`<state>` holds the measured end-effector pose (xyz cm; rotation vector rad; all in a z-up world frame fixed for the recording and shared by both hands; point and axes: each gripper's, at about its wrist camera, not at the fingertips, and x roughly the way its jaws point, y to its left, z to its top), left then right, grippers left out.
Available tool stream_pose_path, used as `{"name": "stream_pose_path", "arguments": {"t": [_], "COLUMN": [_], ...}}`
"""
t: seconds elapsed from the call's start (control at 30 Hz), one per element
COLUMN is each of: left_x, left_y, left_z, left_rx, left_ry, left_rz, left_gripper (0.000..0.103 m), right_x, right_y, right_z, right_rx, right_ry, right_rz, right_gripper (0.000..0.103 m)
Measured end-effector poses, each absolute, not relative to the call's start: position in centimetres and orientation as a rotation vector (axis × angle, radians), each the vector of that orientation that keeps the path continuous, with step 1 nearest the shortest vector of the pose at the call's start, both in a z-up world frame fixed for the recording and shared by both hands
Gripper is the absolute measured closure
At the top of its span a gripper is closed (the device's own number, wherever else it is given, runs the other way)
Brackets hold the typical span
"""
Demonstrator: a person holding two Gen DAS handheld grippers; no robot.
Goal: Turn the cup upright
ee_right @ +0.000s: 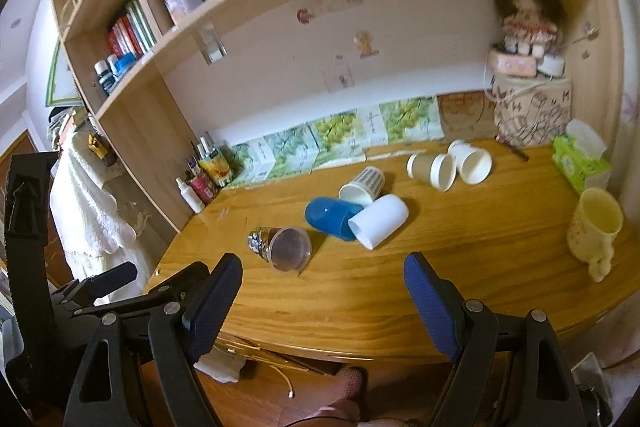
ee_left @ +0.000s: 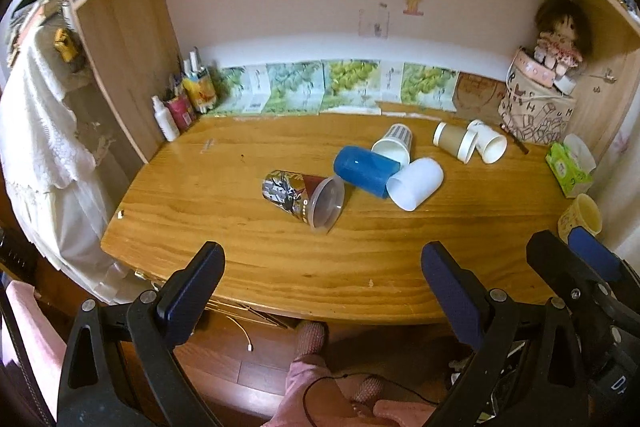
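— How will the clear plastic cup with the printed sleeve handle?

— Probably light, thin-walled, easily crushed; I'd grip mid-body, gently. It lies on its side nearer the wooden desk's front edge, mouth toward us.

— The grippers?

— Left gripper and right gripper both spread wide, empty, off the front edge.

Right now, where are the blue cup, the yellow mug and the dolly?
blue cup [ee_left: 366,169], left wrist view, on its rounded side.
yellow mug [ee_right: 592,229], right wrist view, on its outer wall.
doll [ee_left: 560,31], left wrist view, on its face.
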<state>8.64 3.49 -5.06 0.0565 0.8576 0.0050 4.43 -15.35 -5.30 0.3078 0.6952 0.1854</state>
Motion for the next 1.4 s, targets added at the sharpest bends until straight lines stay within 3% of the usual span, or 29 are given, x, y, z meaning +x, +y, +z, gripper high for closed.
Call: {"name": "stream_pose_path", "arguments": {"t": [0.8,1.4], "left_x": [26.4,32.4], "left_y": [1.6,-1.8], "left_z": [-7.5,-11.9], "left_rx": [0.413,0.768], "left_ry": [1.011,0.975], "left_rz": [-0.379,-0.661], "left_gripper": [0.004,0.004], "right_x": [18.1,20.8], "right_y": [-15.7,-17.7], "right_z": [-10.6,-16.7], "right_rx": [0.721,1.074], "right_ry": [0.906,0.994], "right_rz": [-0.033,-0.219], "right_gripper": [0.019,0.019]}}
